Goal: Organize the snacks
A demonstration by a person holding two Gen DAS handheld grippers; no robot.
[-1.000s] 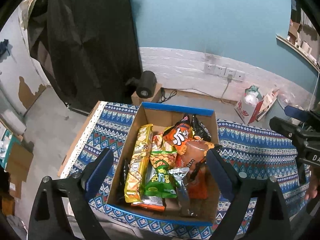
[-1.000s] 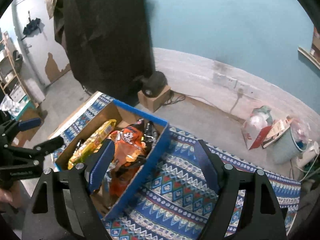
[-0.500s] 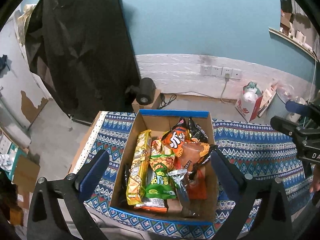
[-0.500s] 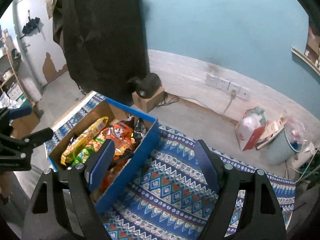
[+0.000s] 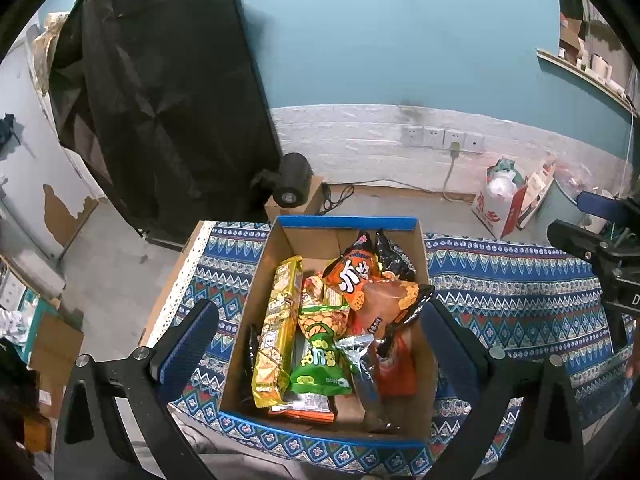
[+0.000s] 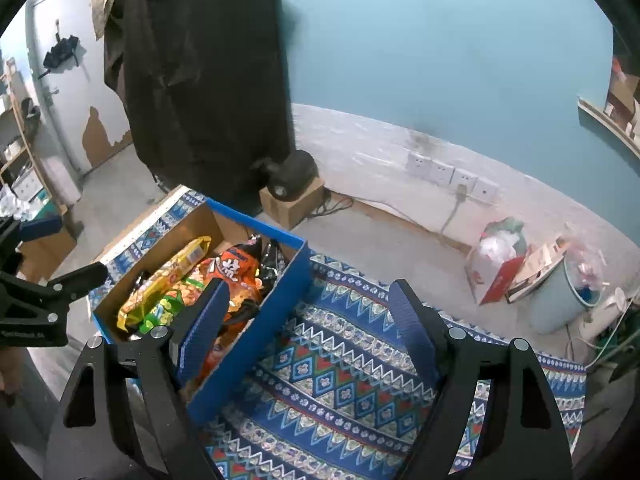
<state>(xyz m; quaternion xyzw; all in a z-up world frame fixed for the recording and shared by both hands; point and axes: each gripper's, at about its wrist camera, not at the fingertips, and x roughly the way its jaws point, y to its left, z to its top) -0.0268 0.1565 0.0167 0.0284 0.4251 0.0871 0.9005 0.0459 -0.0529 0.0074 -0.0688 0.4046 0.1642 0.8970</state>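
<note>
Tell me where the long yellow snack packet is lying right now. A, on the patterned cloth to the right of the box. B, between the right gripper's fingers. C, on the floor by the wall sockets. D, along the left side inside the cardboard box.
D: the long yellow snack packet lies lengthwise along the left wall inside the cardboard box, beside the green snack bag.

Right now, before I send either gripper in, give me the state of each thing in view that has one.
cardboard box: open-topped, upright on the patterned cloth, crowded with snacks
yellow packet: lying lengthwise along the box's left side
green bag: sealed, resting on other packets
orange bag: sealed, propped near the far end
left gripper: open, empty, above the box
right gripper: open, empty, over the cloth
</note>
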